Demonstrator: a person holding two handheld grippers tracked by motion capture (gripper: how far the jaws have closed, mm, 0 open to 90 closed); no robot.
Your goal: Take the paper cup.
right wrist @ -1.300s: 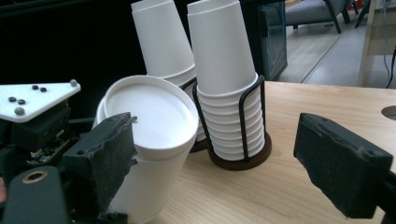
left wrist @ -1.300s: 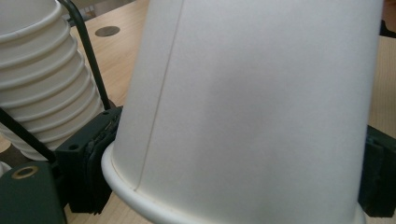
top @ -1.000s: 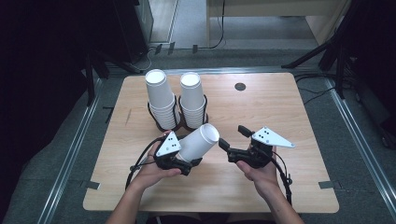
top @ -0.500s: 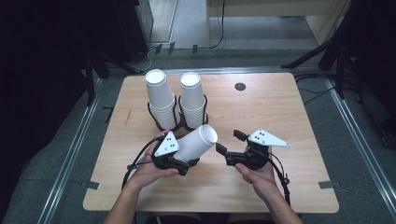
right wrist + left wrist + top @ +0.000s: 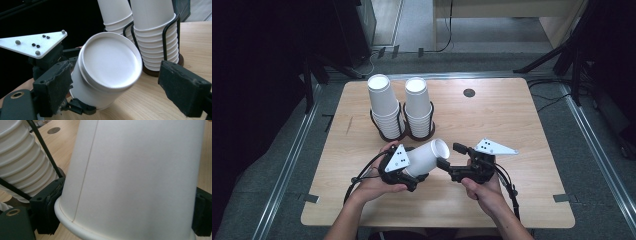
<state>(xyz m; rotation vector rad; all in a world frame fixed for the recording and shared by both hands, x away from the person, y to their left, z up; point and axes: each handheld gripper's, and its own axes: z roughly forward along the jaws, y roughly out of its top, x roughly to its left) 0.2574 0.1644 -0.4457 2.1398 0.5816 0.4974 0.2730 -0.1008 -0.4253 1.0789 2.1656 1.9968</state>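
A white paper cup [image 5: 427,157] lies tilted above the table, with its closed base pointing right. My left gripper [image 5: 414,167] is shut on the cup's rim end, and the pads [image 5: 47,212] press both sides of the cup [image 5: 137,170]. My right gripper [image 5: 451,156] faces it from the right. In the right gripper view the cup's base [image 5: 110,60] sits between the open jaws of the right gripper [image 5: 118,92]. Those jaws have just opened a little further, and the pads [image 5: 185,90] are not pressing on the cup.
Two tall stacks of upturned white cups [image 5: 384,107] [image 5: 418,105] stand in black wire holders just behind the grippers. The wooden table [image 5: 512,125] has a small dark round hole [image 5: 469,92] at the back right. Dark floor and cables surround the table.
The right gripper has edged slightly left, closer to the cup's base. The left gripper and the cup it holds have barely moved.
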